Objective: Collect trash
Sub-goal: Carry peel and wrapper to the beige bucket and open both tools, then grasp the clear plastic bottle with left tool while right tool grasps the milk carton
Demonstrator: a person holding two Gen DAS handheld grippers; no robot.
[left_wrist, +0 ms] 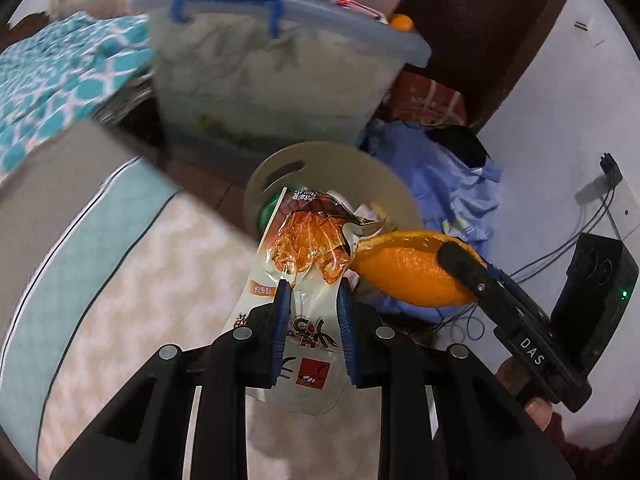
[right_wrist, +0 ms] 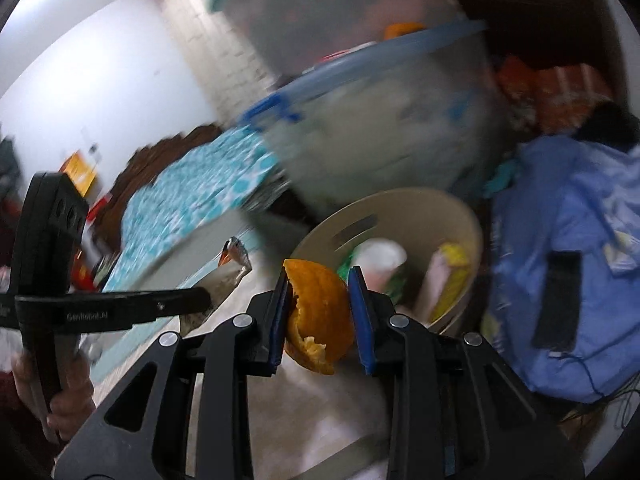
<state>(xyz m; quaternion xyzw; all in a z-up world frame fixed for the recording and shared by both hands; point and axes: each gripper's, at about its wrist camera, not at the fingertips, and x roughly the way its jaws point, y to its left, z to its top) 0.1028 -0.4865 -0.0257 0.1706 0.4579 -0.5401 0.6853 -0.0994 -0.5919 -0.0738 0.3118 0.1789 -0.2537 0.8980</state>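
Note:
My left gripper [left_wrist: 314, 286] is shut on a white and orange snack wrapper [left_wrist: 308, 248], which sticks up between the blue pads toward a beige round bin [left_wrist: 332, 152]. The right gripper [right_wrist: 319, 280] is shut on a piece of orange peel [right_wrist: 320, 312], just in front of the bin [right_wrist: 468, 216]. Paper and wrappers lie inside the bin. In the left wrist view the peel [left_wrist: 408, 276] hangs to the right of the wrapper, pinched by a black finger [left_wrist: 464, 268]. The right wrist view shows the left gripper's finger [right_wrist: 192, 300] and the wrapper [right_wrist: 230, 272] at the left.
A clear storage box with a blue handle [left_wrist: 260, 80] stands behind the bin. Blue cloth [left_wrist: 448, 176] is heaped to its right. A cream mattress with a teal edge [left_wrist: 120, 280] lies below. A wall socket with cables [left_wrist: 608, 188] sits at the right.

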